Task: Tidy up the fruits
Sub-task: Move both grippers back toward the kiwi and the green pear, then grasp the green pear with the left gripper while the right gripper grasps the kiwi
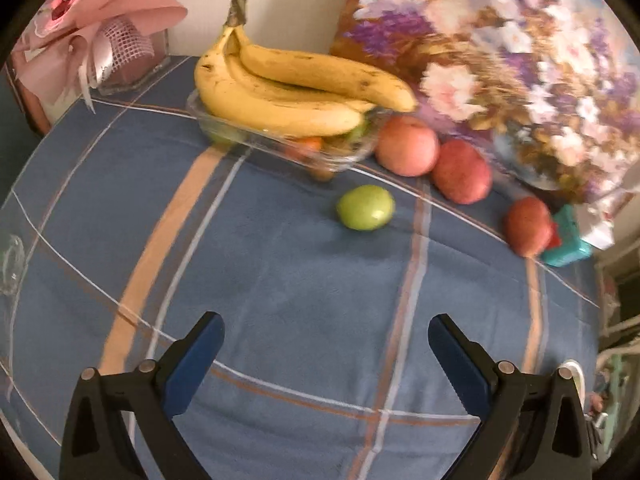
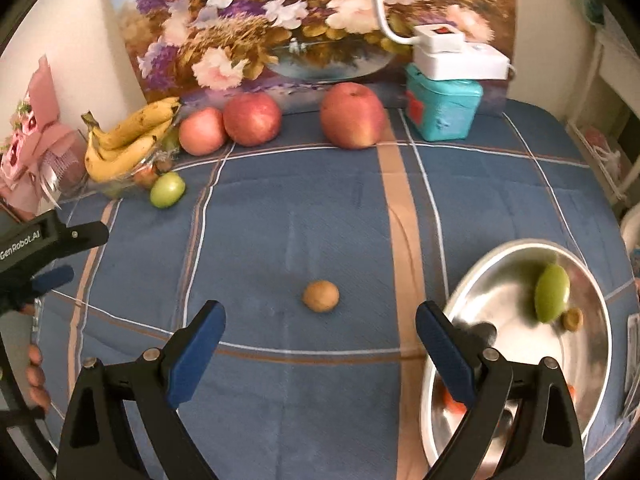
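Lying loose on the blue plaid cloth (image 1: 280, 280) of the tabletop, a green fruit (image 1: 365, 207) sits just in front of the glass dish (image 1: 280, 142); we see it well ahead of the left gripper (image 1: 326, 350) and apart from its fingers (image 1: 198, 364), which stand wide open with nothing between them. A bunch of bananas (image 1: 292, 88) lies across the top of that dish, over smaller fruit we cannot make out through the glass. Two red apples (image 1: 406, 146) (image 1: 462, 171) touch each other just beside the dish's end, and a third red apple (image 1: 527, 227) rests farther along, against a teal box (image 1: 568, 238).

From the right wrist view, we find a small brown round fruit (image 2: 321, 296) alone on the cloth, ahead of the right gripper (image 2: 320, 346), whose fingers (image 2: 444, 354) are likewise spread wide and hold nothing. Just beside its right-hand finger stands a metal bowl (image 2: 500, 292) holding a second green fruit (image 2: 552, 293), a small brown one (image 2: 571, 319) touching it, and something orange low down that is blurred and partly hidden.

A floral painting (image 2: 280, 20) leans at the back behind the apples, a white device (image 2: 456, 58) sits on the teal box, and a pink wrapped bouquet (image 1: 92, 28) stands at the far left.
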`<state>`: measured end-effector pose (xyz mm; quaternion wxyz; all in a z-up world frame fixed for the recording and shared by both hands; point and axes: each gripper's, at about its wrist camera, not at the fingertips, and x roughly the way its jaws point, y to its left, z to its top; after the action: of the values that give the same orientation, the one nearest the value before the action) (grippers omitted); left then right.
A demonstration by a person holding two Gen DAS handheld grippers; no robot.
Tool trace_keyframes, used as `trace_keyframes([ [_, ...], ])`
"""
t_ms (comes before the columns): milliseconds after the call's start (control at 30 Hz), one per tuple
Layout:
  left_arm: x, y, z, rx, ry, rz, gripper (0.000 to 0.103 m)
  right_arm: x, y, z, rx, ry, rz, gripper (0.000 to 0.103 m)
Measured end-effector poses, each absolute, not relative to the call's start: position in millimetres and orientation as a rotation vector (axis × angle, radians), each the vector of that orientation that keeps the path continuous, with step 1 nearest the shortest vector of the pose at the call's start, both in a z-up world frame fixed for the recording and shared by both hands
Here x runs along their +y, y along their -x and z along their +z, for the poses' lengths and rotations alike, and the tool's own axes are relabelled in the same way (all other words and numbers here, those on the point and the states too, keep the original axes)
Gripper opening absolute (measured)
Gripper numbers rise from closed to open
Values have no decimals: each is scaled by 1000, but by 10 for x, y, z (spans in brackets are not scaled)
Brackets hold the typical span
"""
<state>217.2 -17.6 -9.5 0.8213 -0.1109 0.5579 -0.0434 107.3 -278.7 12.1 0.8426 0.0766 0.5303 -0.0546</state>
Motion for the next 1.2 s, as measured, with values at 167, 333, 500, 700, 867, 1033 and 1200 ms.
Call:
trace_keyframes([
  [167, -181, -2510, -191, 1213, 209, -136, 101, -2813, -1237, -54, 1160, -171, -136, 96],
  [333, -358, -2757, -231, 1206, 137, -214, 101, -2877, -1321, -214, 1194, -173, -167, 94],
  [500, -533, -2995, -328, 1203, 80, -267, 96, -2924, -1402, -332, 1220, -182, -179, 75],
  [700, -676, -3234, -530, 1225, 34, -276, 90, -2948, -1473, -464, 1256, -179, -177, 60],
  [867, -801, -3347, -685, 1248, 46, -293, 60, -2922, -1484, -493, 1264, -190, -158, 51],
  [1033, -842, -3302, -689, 1235, 40, -277, 52, -2841, -1511, -480, 1264, -189, -124, 31],
  [1200, -743, -3027, -621, 1278, 114, -215, 52, -2813, -1504, -469, 1260, -190, -111, 27],
])
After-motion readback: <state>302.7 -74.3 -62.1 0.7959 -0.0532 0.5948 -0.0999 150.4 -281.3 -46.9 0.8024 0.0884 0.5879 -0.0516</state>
